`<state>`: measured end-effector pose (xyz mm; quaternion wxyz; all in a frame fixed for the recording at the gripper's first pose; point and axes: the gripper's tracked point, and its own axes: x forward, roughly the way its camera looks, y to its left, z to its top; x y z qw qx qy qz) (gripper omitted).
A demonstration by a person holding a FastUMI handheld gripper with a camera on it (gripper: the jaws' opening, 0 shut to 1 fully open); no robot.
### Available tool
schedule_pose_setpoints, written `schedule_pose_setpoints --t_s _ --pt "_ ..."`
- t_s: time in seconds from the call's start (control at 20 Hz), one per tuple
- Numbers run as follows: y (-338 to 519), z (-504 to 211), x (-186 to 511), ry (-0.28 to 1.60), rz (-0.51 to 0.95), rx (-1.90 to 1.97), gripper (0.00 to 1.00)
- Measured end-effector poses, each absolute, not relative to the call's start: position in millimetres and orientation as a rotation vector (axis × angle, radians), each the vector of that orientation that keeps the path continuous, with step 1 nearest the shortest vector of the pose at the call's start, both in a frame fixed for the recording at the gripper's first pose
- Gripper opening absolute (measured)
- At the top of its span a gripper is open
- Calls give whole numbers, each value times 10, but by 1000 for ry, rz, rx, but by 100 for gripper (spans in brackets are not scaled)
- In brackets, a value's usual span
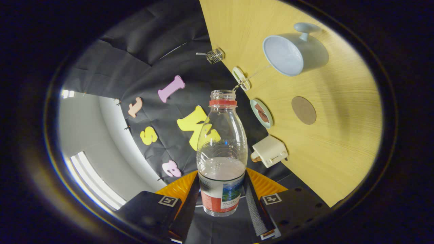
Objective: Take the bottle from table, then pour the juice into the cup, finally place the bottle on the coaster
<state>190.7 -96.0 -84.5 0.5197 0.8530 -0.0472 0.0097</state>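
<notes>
Gripper [222,200] fingers pinch the bottle [222,152] low, at the label, w/ its neck uncapped and pointing ahead. View is rolled sideways, prob. tipping the bottle toward the cup [293,51]. Coaster [303,110] lies bare on the table [339,152] near the cup, ready for set-down

The gripper [222,200] is closed on the bottle [222,152], held off the wooden table [339,152]. Around the round coaster [303,110] the wood lies bare. The cup [291,51] stands well beyond the coaster; a small plate [261,113], a toaster [269,151] and a wire basket [215,55] line the table edge near it.
</notes>
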Motion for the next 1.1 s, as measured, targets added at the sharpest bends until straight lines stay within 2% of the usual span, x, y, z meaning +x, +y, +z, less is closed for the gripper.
schedule_pose_setpoints --t_s 1.1 --pt "-995 -726 1851 -108 38 1954 74"
